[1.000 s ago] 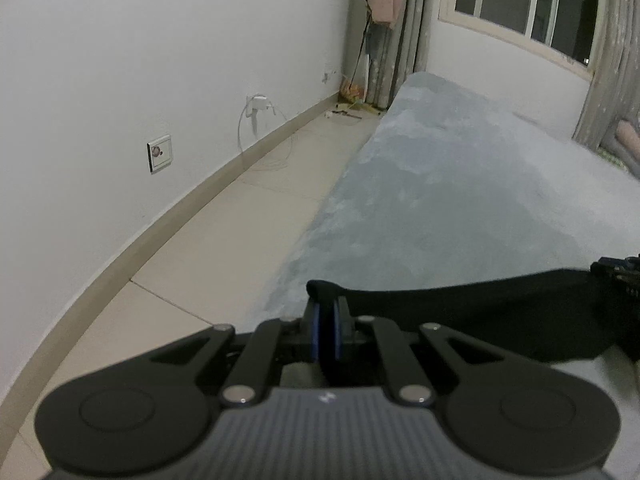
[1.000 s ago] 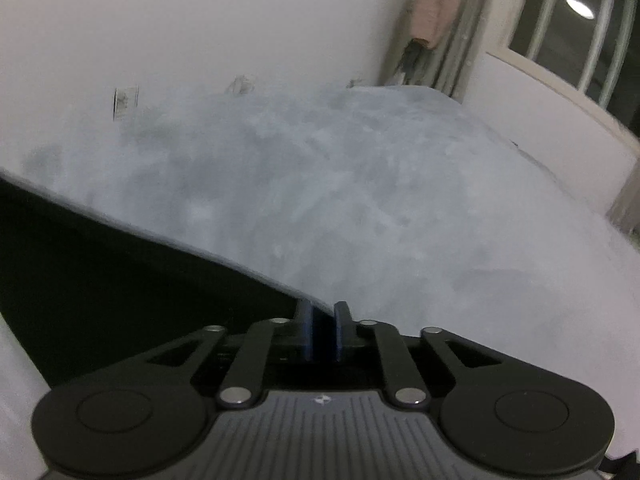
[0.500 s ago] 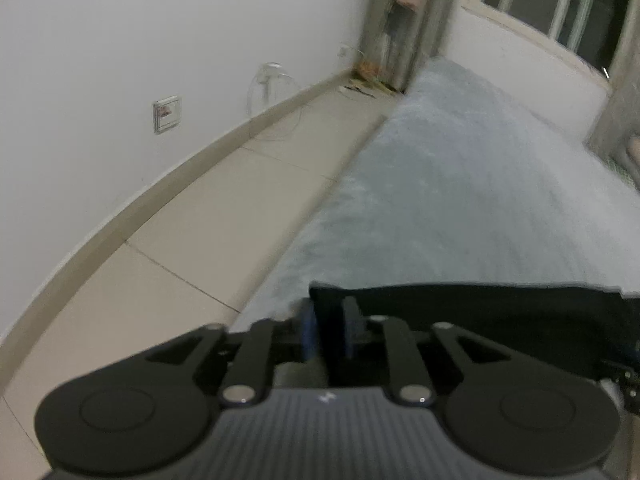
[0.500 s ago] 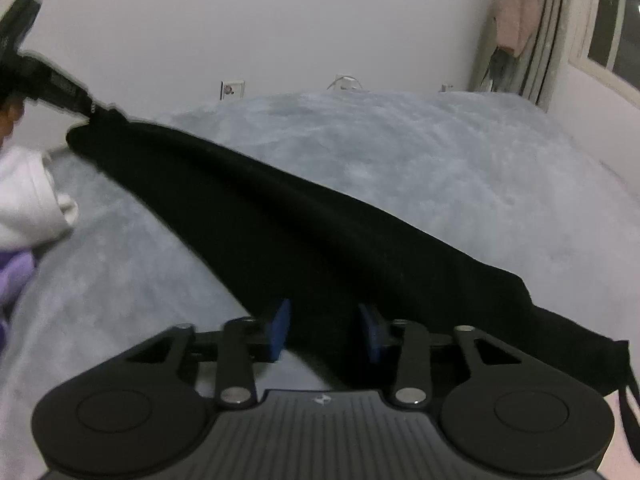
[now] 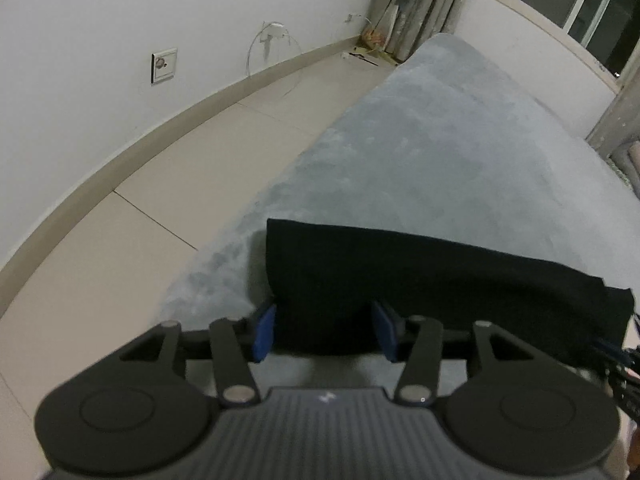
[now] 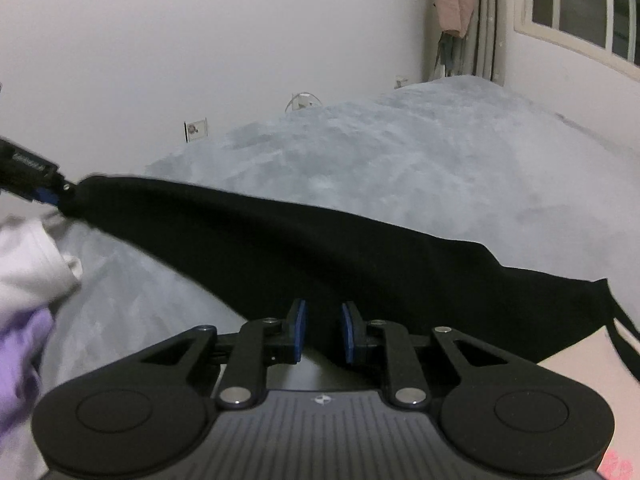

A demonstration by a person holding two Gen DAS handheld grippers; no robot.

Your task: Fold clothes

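My left claw [image 5: 324, 330] is opening, pads off the black garment [image 5: 420, 280] still between them. The garment lies flat on the bed [image 5: 460, 140], long axis running claw to claw. My right claw [image 6: 322, 330] stands slightly apart astride its near edge.

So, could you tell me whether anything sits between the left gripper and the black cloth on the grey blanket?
Nothing visible does. The left gripper has its jaws opening with the folded black cloth directly between its blue pads, lying on the grey fleece blanket.
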